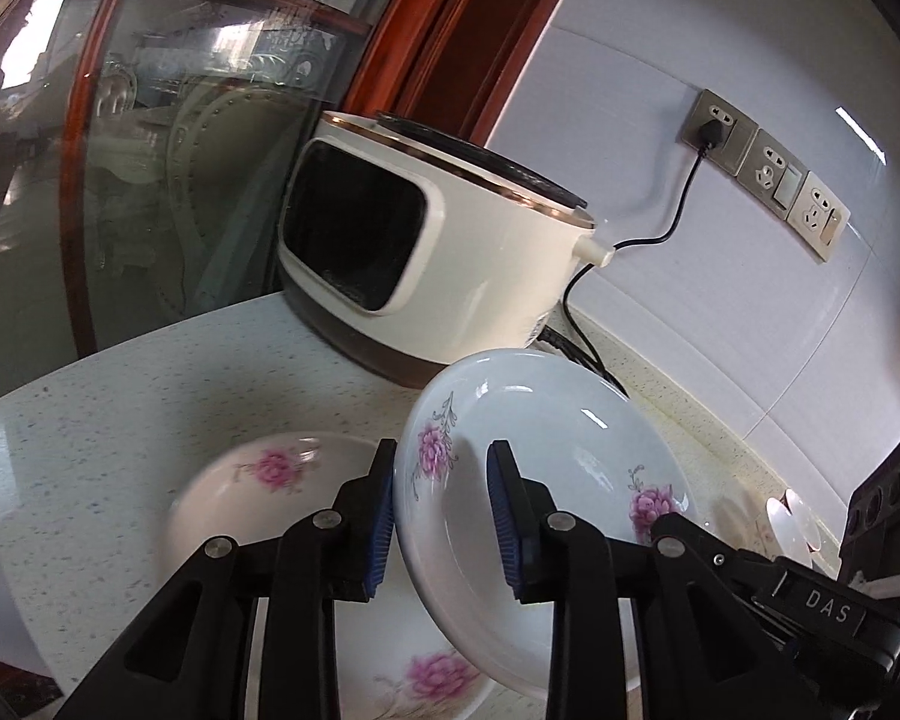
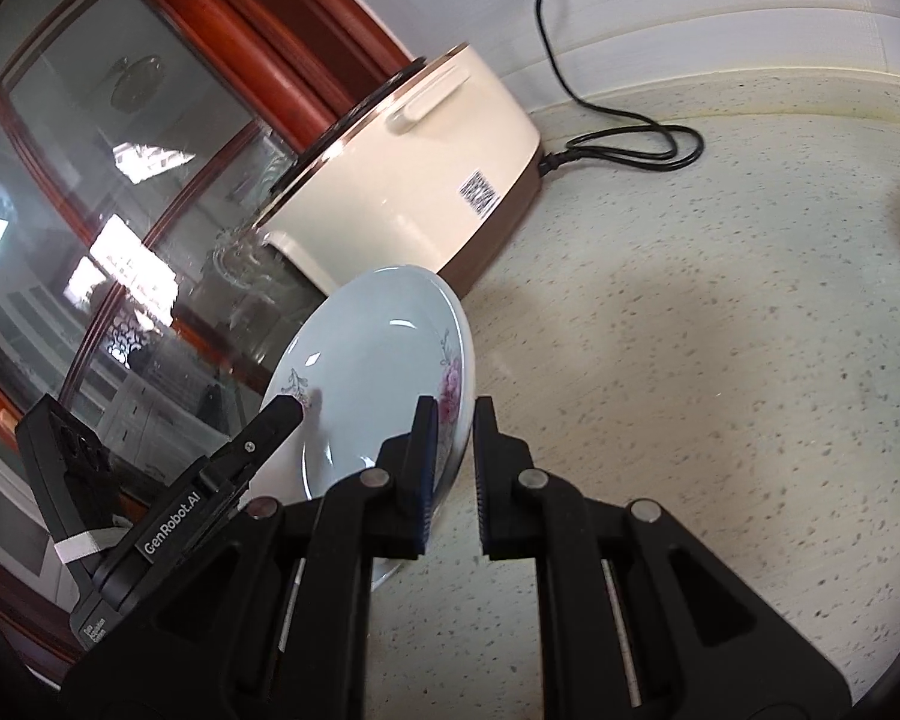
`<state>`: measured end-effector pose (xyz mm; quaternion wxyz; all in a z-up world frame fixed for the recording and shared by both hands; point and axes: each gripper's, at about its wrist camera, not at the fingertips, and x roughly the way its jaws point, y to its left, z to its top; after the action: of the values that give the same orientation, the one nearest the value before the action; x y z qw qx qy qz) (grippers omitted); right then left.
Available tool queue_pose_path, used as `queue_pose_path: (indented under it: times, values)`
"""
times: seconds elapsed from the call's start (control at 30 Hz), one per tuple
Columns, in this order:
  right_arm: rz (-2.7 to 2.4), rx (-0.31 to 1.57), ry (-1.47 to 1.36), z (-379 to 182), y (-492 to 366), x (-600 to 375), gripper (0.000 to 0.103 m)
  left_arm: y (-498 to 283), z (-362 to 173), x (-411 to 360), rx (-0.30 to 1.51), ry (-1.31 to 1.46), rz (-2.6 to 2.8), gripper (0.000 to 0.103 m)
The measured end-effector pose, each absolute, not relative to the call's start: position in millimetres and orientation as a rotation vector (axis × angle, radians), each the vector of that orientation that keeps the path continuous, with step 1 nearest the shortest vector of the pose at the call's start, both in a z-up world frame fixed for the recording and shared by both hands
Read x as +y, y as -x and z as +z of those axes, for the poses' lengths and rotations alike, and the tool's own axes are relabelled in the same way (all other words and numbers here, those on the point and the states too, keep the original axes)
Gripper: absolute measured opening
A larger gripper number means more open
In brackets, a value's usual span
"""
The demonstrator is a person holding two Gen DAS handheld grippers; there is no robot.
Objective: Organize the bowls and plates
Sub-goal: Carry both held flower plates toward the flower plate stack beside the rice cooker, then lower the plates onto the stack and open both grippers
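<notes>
Gripped the pale blue ceramic plate with purple flowers (image 1: pixel 546 420) by its rim in the right gripper (image 2: pixel 455 462), jaws clamped shut on the edge. Stood tilted steeply on that edge, hollow face turned toward the left gripper (image 1: pixel 441 510). Straddled the opposite rim there with jaws parted: rim close against the outer pad, inner pad clear of the glaze, so no real hold on that side. Carried, then, by the right hand alone. Hung partly over the white ceramic plate with pink flowers (image 1: pixel 258 480), which lay flat on the speckled stone counter (image 1: pixel 120 420), below and to the left of the left claw in its own view, in front of the cream rice cooker (image 1: pixel 450 252). Judged the stacking to need a leftward carry and a levelling of the tilted plate
</notes>
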<state>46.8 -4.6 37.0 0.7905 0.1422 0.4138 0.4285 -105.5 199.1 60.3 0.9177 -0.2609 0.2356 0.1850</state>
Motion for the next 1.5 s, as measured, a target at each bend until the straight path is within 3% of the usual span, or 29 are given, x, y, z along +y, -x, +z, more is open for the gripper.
queue_pose_path:
  times: [0.23,1.5]
  values:
    - [0.944,0.890,-0.278,35,-36,7,0.015,119,60,203,0.486,0.510,0.408,0.034]
    - [0.955,0.854,-0.096,20,-1,52,0.019,138,30,236,0.565,0.522,0.472,0.035]
